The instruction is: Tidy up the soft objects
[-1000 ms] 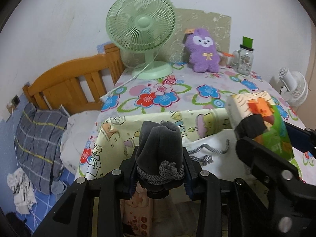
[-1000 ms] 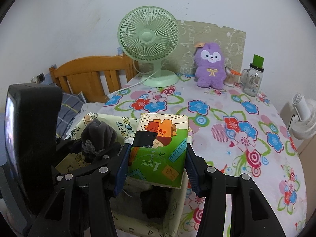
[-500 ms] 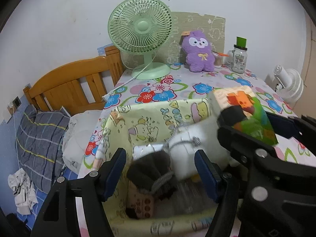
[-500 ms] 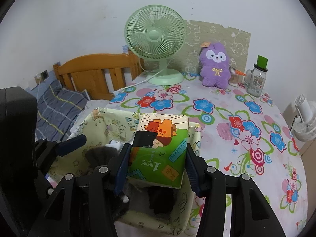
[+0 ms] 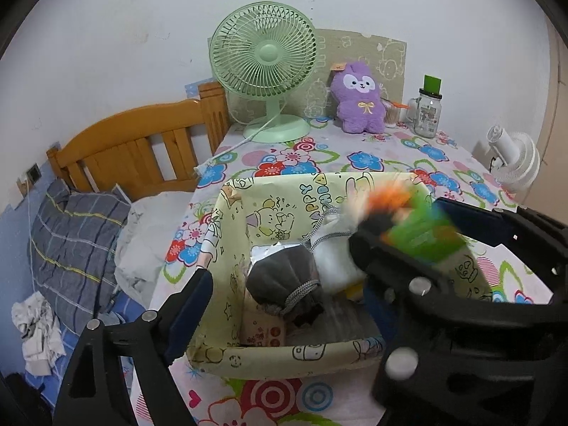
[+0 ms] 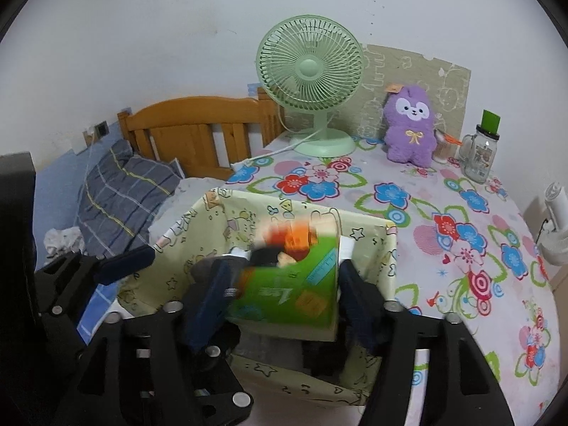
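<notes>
Black and blue-padded, my left gripper [image 5: 284, 301] is spreading its jaws over the near edge of the fabric storage box [image 5: 227, 234], with nothing pressed between them. Just ahead of it the grey drawstring pouch [image 5: 284, 277] is lying released inside the box, beside a white bundle [image 5: 337, 259] with a grey cord.

My right gripper [image 6: 280, 298] is opening too — the green tissue pack [image 6: 294, 284] is sitting blurred between its jaws, above the box's open top, and the pads look to be drawing away from its sides. I am not able to tell whether either pad is touching it at this instant. From the left camera the same pack [image 5: 422, 227] is showing as a green and orange smear over the box's right side.

Beyond the box the flowered tablecloth [image 6: 443, 213] is running back to the wall, where a green desk fan [image 6: 312, 81], a purple plush toy [image 6: 411, 124] and a glass jar [image 6: 482, 156] are standing — the toy between the other two. Off to the left, a wooden bed frame [image 5: 135, 145] is rising behind a plaid pillow [image 5: 74, 234].
</notes>
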Action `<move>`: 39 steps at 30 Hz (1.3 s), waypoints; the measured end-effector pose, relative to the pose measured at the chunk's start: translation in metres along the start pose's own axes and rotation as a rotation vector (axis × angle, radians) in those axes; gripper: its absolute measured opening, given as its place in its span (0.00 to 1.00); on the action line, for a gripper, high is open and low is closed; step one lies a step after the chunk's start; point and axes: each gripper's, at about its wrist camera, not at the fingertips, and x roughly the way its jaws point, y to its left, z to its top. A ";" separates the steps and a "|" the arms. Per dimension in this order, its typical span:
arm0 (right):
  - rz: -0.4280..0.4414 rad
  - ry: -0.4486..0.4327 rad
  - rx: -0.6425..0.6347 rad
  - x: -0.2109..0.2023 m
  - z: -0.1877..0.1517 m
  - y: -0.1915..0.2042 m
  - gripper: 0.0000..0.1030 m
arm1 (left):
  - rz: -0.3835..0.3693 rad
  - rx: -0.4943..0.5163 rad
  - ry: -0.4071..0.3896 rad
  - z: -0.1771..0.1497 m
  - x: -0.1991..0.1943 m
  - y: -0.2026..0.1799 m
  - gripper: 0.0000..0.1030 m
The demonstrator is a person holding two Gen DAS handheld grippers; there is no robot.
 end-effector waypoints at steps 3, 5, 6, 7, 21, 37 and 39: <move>-0.001 -0.019 0.038 -0.005 -0.001 -0.004 0.90 | 0.000 -0.014 -0.013 0.000 -0.005 0.001 0.87; -0.003 -0.027 0.040 -0.010 -0.001 -0.004 0.90 | 0.005 -0.016 -0.023 0.001 -0.008 0.001 0.88; -0.009 -0.030 0.040 -0.011 -0.001 -0.005 0.90 | 0.002 -0.017 -0.025 0.001 -0.009 0.000 0.88; -0.021 -0.036 0.038 -0.015 -0.002 -0.006 0.90 | 0.001 -0.014 -0.025 0.001 -0.010 -0.002 0.88; -0.145 -0.070 0.054 -0.056 -0.013 -0.030 0.96 | -0.048 0.019 -0.064 0.000 -0.031 -0.038 0.88; -0.258 -0.105 0.115 -0.100 -0.030 -0.067 0.99 | -0.077 0.050 -0.094 0.001 -0.051 -0.087 0.91; -0.270 -0.110 0.119 -0.107 -0.032 -0.071 0.99 | -0.080 0.054 -0.099 0.002 -0.054 -0.093 0.91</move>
